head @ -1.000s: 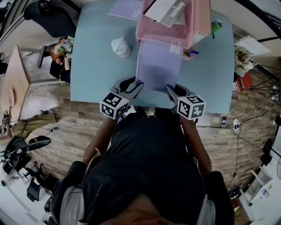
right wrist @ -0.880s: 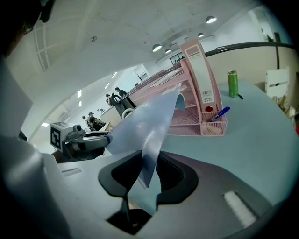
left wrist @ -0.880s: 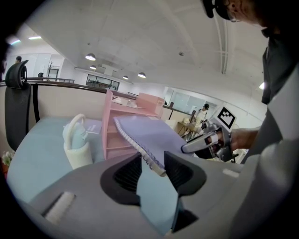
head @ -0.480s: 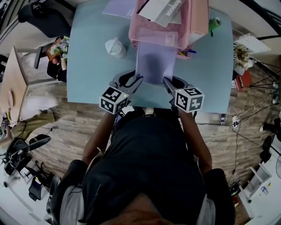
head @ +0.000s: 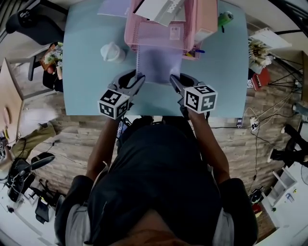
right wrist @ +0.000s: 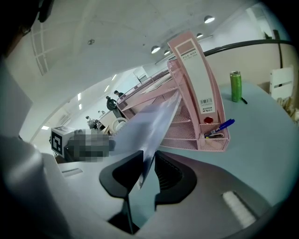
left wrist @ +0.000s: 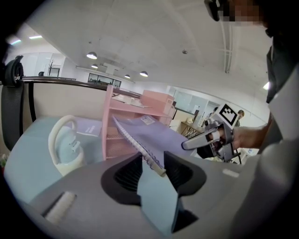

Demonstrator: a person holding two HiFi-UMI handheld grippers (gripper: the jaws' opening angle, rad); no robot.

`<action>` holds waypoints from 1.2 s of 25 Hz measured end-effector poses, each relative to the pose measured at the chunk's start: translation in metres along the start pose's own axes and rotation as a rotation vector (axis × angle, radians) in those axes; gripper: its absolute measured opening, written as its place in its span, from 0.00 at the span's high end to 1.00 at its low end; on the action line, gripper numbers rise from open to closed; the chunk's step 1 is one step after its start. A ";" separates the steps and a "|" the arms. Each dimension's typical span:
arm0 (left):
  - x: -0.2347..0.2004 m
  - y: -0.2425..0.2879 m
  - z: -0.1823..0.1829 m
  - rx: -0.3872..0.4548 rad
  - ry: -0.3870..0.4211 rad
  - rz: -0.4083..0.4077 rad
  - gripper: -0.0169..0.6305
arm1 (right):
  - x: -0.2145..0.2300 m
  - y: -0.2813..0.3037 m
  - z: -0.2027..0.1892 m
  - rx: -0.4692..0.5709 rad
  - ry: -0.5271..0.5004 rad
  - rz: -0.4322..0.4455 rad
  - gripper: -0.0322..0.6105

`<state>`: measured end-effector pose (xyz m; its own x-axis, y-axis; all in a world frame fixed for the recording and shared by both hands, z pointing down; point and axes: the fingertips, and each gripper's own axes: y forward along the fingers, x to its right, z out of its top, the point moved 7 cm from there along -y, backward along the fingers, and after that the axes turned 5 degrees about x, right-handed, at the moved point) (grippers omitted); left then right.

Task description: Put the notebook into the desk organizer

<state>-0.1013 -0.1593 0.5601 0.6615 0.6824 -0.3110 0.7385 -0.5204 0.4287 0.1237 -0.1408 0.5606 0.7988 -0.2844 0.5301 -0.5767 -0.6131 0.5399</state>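
Observation:
A lavender spiral notebook (head: 159,65) hangs tilted above the light blue table (head: 86,72), its far edge at the front of the pink mesh desk organizer (head: 159,33). My left gripper (head: 137,82) is shut on its near left corner; in the left gripper view the spiral edge (left wrist: 152,156) runs between the jaws of the left gripper (left wrist: 153,170). My right gripper (head: 172,80) is shut on the near right edge. Its jaws have just been closing, with the notebook's cover (right wrist: 154,121) between the jaws of the right gripper (right wrist: 148,170). The organizer (right wrist: 196,126) stands just beyond.
A white handled container (head: 111,52) stands left of the organizer. A pink file box (right wrist: 198,79) leans in the organizer's right side, with a blue pen (right wrist: 222,126) at its foot. A green can (right wrist: 236,86) stands far right. Another lavender book (head: 113,7) lies at the back left.
Both grippers have carried the notebook forward towards the organizer; its far edge now meets the organizer's front. The notebook stays between both pairs of jaws.

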 end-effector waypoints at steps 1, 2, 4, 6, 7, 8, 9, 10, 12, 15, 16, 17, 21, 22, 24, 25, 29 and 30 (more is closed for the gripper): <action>-0.002 0.003 0.001 0.001 -0.002 0.001 0.66 | 0.003 0.001 0.002 0.002 0.005 0.001 0.83; -0.003 0.005 0.002 0.001 -0.004 0.002 0.66 | 0.005 0.003 0.004 0.005 0.011 0.002 0.83; -0.007 0.009 0.003 0.001 -0.009 0.002 0.66 | 0.009 0.005 0.008 0.012 0.025 0.003 0.83; -0.010 0.013 0.005 0.002 -0.014 0.004 0.66 | 0.012 0.007 0.012 0.020 0.045 0.006 0.84; -0.012 0.014 0.006 0.003 -0.017 0.004 0.66 | 0.014 0.008 0.013 0.024 0.059 0.008 0.84; -0.013 0.016 0.007 0.003 -0.021 0.004 0.66 | 0.016 0.009 0.015 0.026 0.075 0.010 0.84; -0.015 0.017 0.007 0.003 -0.025 0.004 0.66 | 0.018 0.010 0.016 0.030 0.093 0.013 0.84; -0.017 0.019 0.008 0.003 -0.028 0.005 0.66 | 0.020 0.012 0.017 0.034 0.111 0.017 0.84; -0.021 0.023 0.009 0.004 -0.032 0.005 0.66 | 0.024 0.015 0.020 0.045 0.140 0.022 0.85; -0.026 0.030 0.012 0.006 -0.034 0.005 0.66 | 0.031 0.020 0.023 0.058 0.163 0.020 0.85; -0.028 0.031 0.012 0.006 -0.037 0.005 0.66 | 0.033 0.021 0.024 0.061 0.171 0.019 0.85; -0.029 0.033 0.013 0.006 -0.040 0.005 0.66 | 0.035 0.023 0.025 0.063 0.180 0.018 0.85; -0.036 0.040 0.014 0.011 -0.050 0.009 0.65 | 0.041 0.030 0.030 0.074 0.202 0.018 0.85; -0.038 0.041 0.014 0.013 -0.055 0.010 0.65 | 0.042 0.031 0.032 0.076 0.205 0.018 0.85; -0.041 0.044 0.014 0.017 -0.067 0.012 0.65 | 0.045 0.033 0.034 0.082 0.215 0.020 0.85; -0.043 0.045 0.014 0.018 -0.075 0.013 0.65 | 0.046 0.035 0.035 0.085 0.223 0.022 0.85; -0.048 0.048 0.009 0.022 -0.102 0.021 0.65 | 0.052 0.038 0.034 0.110 0.273 0.031 0.85; -0.048 0.049 0.009 0.025 -0.100 0.027 0.65 | 0.053 0.038 0.034 0.120 0.297 0.037 0.86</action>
<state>-0.0960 -0.2221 0.5884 0.6897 0.6141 -0.3836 0.7227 -0.5511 0.4172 0.1498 -0.2043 0.5875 0.6826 -0.0917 0.7250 -0.5662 -0.6936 0.4453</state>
